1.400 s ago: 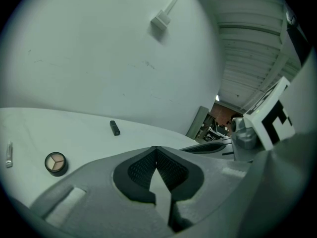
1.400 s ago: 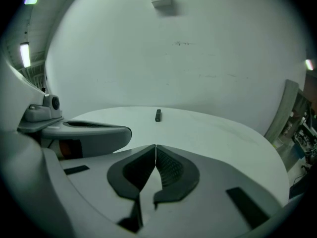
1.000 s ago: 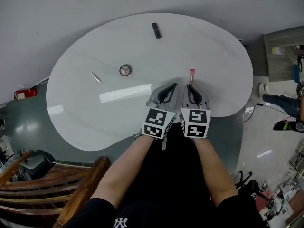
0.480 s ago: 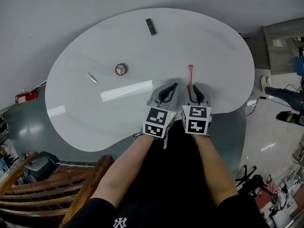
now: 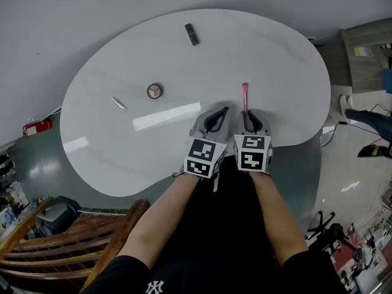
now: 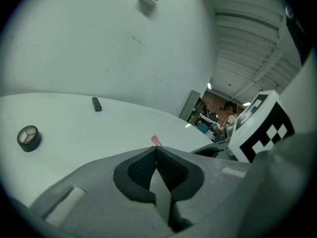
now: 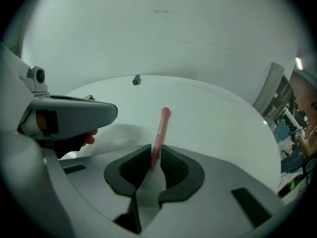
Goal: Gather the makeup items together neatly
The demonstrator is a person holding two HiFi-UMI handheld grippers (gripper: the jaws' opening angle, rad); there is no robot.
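A thin pink makeup tube (image 5: 245, 94) lies on the white oval table (image 5: 116, 158) and points away from me. My right gripper (image 5: 246, 111) is at its near end, jaws closing, and in the right gripper view the tube (image 7: 161, 125) runs between the pads, which touch it on both sides. My left gripper (image 5: 223, 111) sits just left of it, shut and empty (image 6: 156, 150). Farther left lie a round compact (image 5: 154, 91) and a small silver tube (image 5: 119, 103). A dark lipstick (image 5: 192, 34) lies near the far edge.
The table's front edge is just under both grippers. A wooden chair (image 5: 92, 244) stands at the lower left by my legs. A grey cabinet (image 5: 367, 60) and floor clutter lie to the right. A wall runs behind the table.
The right gripper has moved forward onto the pink tube's near end and its jaws have come round it. The left gripper has stayed shut in place.
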